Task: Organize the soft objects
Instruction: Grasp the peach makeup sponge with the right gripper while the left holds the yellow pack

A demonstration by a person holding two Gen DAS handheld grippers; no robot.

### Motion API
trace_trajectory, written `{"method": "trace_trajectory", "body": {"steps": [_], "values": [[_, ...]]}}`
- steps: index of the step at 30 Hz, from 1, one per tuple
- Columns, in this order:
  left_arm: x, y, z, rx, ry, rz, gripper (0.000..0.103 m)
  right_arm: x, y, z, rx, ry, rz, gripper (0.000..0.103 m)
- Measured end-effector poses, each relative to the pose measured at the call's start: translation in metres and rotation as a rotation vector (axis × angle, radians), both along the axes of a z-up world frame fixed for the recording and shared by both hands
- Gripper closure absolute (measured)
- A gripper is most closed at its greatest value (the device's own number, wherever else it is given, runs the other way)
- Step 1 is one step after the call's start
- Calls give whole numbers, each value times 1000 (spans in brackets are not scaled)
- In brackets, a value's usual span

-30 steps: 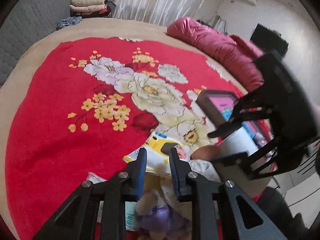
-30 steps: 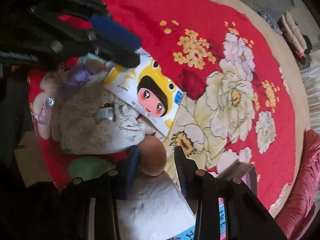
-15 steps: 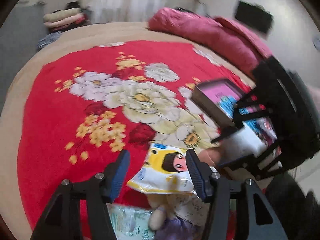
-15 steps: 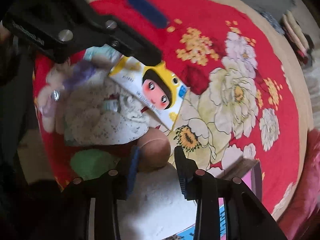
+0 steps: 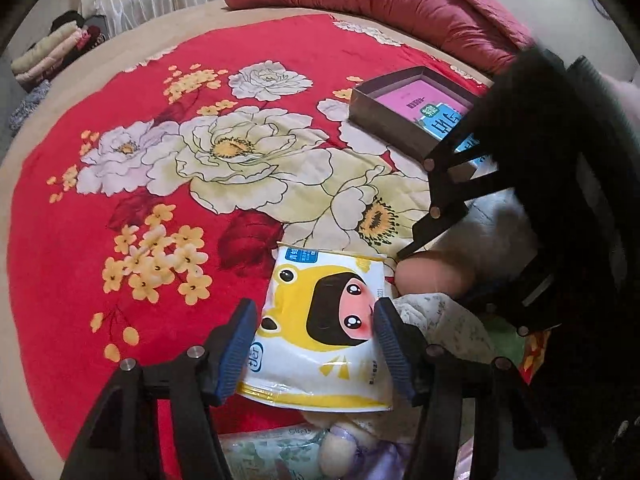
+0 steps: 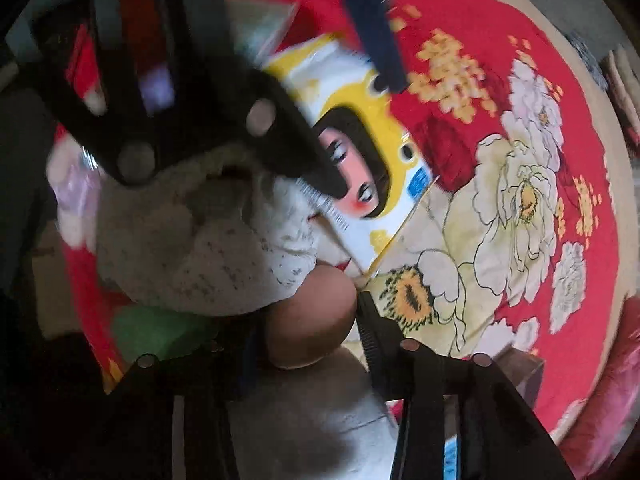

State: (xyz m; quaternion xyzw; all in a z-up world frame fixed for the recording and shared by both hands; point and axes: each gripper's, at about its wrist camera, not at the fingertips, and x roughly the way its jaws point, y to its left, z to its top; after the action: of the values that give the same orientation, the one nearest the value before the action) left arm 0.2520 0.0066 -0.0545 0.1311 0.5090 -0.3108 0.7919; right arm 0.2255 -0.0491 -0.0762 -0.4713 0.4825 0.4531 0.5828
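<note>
The left gripper (image 5: 316, 328) has its jaws spread wide, and they have just been opening; the yellow tissue pack (image 5: 324, 332) with a cartoon face lies between the blue pads (image 5: 240, 344), but the pads do not press on it, so the pack is released. The pack rests on the red flowered blanket (image 5: 100, 240), with one edge lying over a white speckled cloth (image 5: 440, 320) and a plush doll (image 5: 352, 448) below it. In the right wrist view the same pack (image 6: 360, 140) is seen blurred, partly behind the black frame of the left gripper. The right gripper (image 6: 308, 328) points down at a round peach-coloured soft piece (image 6: 312, 320), which sits between its two fingers; its jaws have also just been opening. The right-hand finger stands just at the edge of this piece, but the other finger is in dark shadow, so I cannot tell if the piece is really clamped. A white fluffy thing (image 6: 312, 420) lies just below the peach piece. A green soft thing (image 6: 148, 332) lies near, beside the cloth. Further on the blanket stands an open grey box (image 5: 400, 116) with a pink card inside, and a dark pink quilt (image 5: 380, 4) lies along the far edge of the bed.
</note>
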Motion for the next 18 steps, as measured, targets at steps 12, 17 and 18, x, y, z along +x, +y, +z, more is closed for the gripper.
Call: {"method": "trace_trajectory", "body": {"steps": [12,17,18], "values": [[-3,-15,6,62,-18,-89,42,-12,-51,88,275,-132,-198,62],[0,-34,3,160,25,-169,37,-29,-76,112,380,-175,-303,62],[2,-39,0,188,40,-185,37,-31,-79,115,396,-174,-329,62]]}}
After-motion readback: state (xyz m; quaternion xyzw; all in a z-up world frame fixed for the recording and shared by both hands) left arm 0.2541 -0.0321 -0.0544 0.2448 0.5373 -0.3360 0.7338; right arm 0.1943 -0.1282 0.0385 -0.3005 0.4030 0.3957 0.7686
